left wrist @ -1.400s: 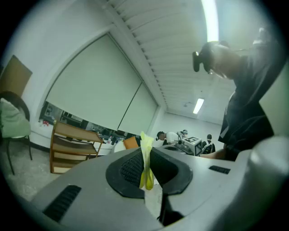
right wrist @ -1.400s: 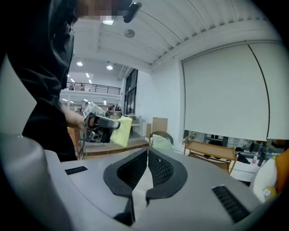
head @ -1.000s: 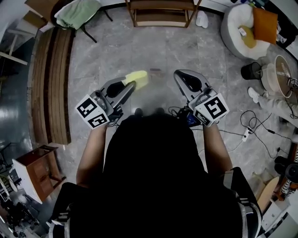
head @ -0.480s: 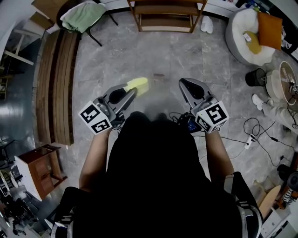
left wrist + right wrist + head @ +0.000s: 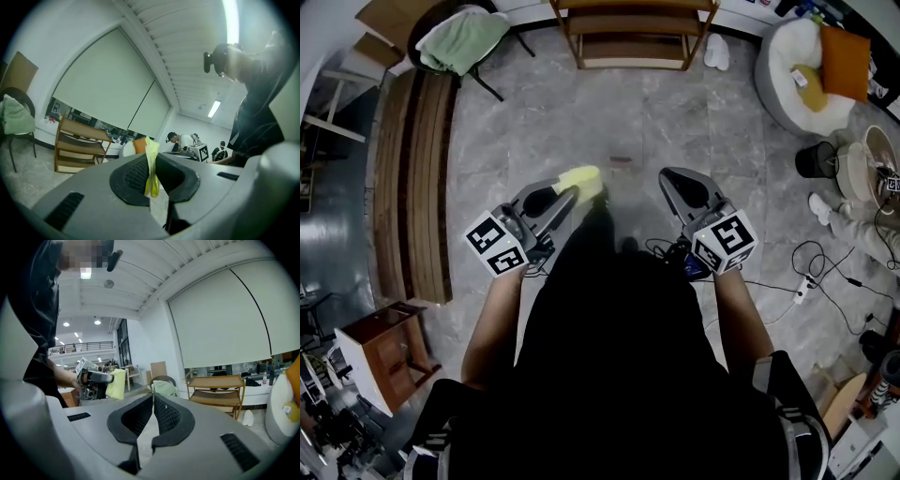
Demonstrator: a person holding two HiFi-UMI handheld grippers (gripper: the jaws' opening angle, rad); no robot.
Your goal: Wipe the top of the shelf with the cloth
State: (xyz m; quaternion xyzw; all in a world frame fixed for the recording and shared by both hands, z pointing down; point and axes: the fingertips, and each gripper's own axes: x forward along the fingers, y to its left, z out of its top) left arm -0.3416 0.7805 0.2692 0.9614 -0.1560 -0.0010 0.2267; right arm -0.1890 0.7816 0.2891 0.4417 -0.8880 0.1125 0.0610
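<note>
A yellow cloth [image 5: 579,178] sticks out past the tip of my left gripper [image 5: 565,194], which is shut on it; in the left gripper view the cloth [image 5: 151,168] hangs pinched between the dark pads. My right gripper [image 5: 667,178] is held level beside it, jaws shut with nothing between them [image 5: 153,401]. The right gripper view shows the left gripper [image 5: 96,378] holding the cloth [image 5: 116,384]. The wooden shelf [image 5: 628,28] stands far ahead by the wall, also seen as the shelf [image 5: 77,145] and the shelf [image 5: 219,390]. Both grippers are well short of it.
A grey marble floor [image 5: 647,112] lies between me and the shelf. A wooden bench [image 5: 408,178] runs along the left, a chair with green cloth [image 5: 464,37] at the far left, a white beanbag with orange cushion [image 5: 811,56] at the far right. Cables [image 5: 806,262] trail on the right.
The view has shifted slightly forward toward the shelf; both grippers stay held in front of the body, the left still gripping the yellow cloth.
</note>
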